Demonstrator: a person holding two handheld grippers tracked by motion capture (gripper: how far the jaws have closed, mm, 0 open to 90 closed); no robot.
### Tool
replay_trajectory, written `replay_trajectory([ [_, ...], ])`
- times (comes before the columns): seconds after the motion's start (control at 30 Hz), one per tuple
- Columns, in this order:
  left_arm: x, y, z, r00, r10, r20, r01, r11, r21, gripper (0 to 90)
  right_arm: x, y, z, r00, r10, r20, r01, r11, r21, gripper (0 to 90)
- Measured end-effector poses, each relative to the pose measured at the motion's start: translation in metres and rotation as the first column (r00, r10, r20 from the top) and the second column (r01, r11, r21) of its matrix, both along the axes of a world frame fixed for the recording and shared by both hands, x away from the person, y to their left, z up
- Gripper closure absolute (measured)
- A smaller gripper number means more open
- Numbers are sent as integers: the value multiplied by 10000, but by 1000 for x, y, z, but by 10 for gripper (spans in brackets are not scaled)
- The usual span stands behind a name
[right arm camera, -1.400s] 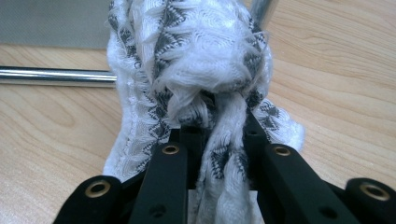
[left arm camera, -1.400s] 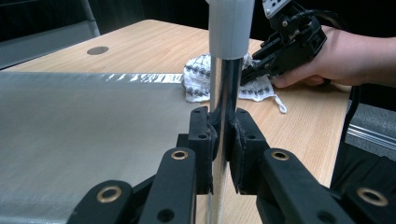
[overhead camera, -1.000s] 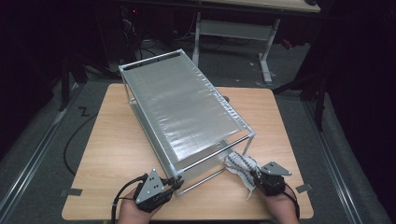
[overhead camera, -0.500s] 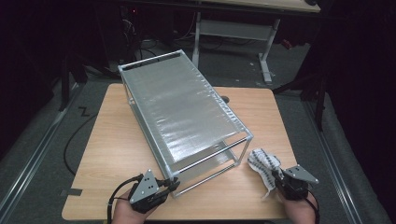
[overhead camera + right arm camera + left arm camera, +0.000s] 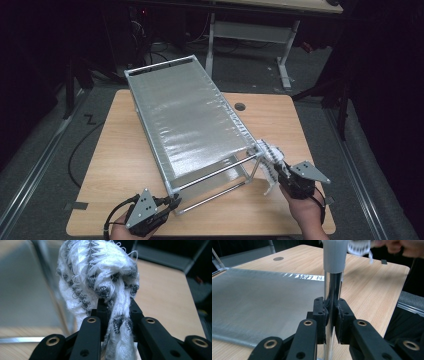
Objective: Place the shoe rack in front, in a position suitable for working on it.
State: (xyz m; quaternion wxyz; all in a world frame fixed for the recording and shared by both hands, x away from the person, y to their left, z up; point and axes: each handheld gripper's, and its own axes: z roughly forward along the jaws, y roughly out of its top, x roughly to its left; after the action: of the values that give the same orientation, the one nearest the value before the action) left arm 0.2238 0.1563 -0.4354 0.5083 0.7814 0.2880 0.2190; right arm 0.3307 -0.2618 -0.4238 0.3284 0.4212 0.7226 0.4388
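No readable text, label, brand, number or sign appears anywhere.

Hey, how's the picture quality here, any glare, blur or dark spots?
High view: the room around the table is nearly black, and sheen washes over the rack's silver top. Left gripper view: the chrome post in the left claw glints; the far hand is blurred. Right gripper view: the cloth is sharp, the background soft.

Light wooden rectangular desk [image 5: 125, 150] with a round cable hole [image 5: 240, 106], standing on grey carpeted floor [image 5: 45, 150]. Dark, dim room beyond. White metal-framed second table [image 5: 250, 30] behind. Black cable [image 5: 75, 150] trails on the floor at left.
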Motion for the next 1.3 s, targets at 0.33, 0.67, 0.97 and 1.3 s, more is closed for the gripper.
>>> replay_trajectory([
  [0.33, 0, 0, 0, 10000, -68, 35, 68, 10000, 26, 802, -20, 20, 13, 9934, 1107, 304, -1110, 9938, 86, 779],
  [0.67, 1, 0, 0, 9999, -166, 5, 166, 9999, -15, 803, -17, 30, -15, 9850, 1608, -622, -1651, 9836, -722, 778],
  [0.97, 1, 0, -1, 9998, -177, 12, 177, 9998, -48, 803, -2, 31, -54, 9609, 1813, -2092, -2103, 9695, -1261, 779],
  [1.3, 2, 0, -1, 9997, -246, 5, 246, 9997, -65, 804, 3, 36, -70, 9504, 1714, -2597, -2198, 9605, -1704, 778],
])
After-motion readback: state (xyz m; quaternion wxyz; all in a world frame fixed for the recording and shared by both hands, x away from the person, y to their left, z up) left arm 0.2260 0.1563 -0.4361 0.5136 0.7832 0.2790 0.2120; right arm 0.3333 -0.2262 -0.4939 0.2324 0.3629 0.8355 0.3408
